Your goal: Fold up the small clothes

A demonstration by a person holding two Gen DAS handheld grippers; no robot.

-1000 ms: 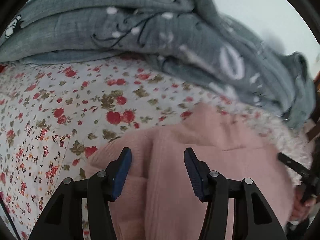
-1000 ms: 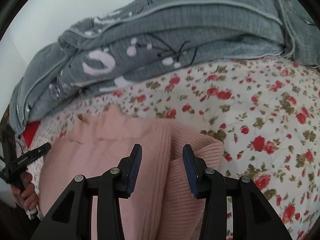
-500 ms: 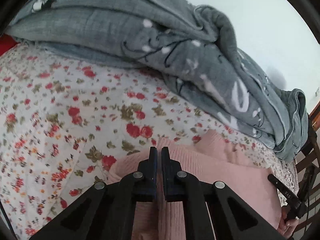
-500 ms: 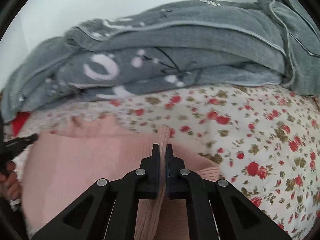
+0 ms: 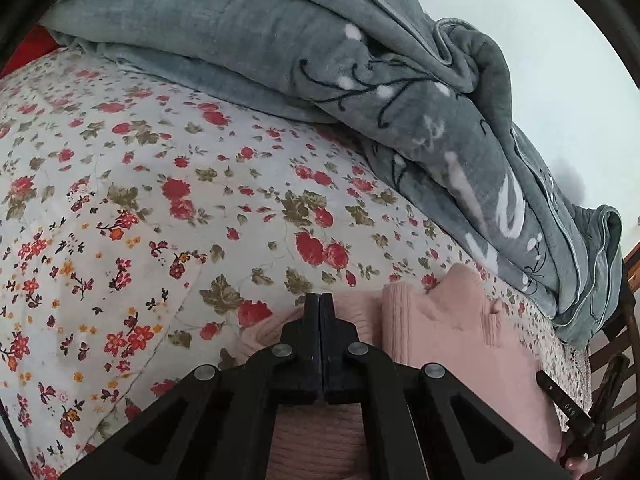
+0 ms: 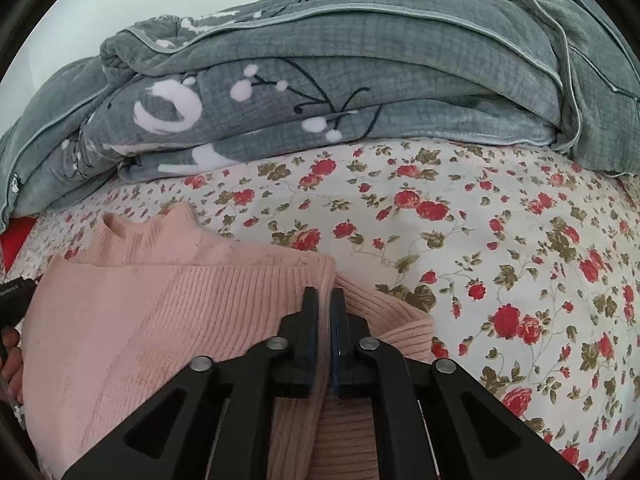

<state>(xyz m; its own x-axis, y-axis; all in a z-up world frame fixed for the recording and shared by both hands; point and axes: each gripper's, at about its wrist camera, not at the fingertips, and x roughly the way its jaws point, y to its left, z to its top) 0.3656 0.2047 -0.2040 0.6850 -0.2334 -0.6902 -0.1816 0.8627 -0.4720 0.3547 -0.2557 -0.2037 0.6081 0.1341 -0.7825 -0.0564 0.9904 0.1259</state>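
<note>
Sweater (image 6: 160, 320) lies partly folded on the sheet (image 6: 480, 240). Left gripper (image 5: 320, 300) and right gripper (image 6: 325, 294) each pinch a sweater edge, jaws closed. Further folds remain.

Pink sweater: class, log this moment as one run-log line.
stage: grasp for fold | left gripper: shut on pink sweater | right gripper: shut on pink sweater | surface: floral bedsheet | behind: grey blanket
</note>
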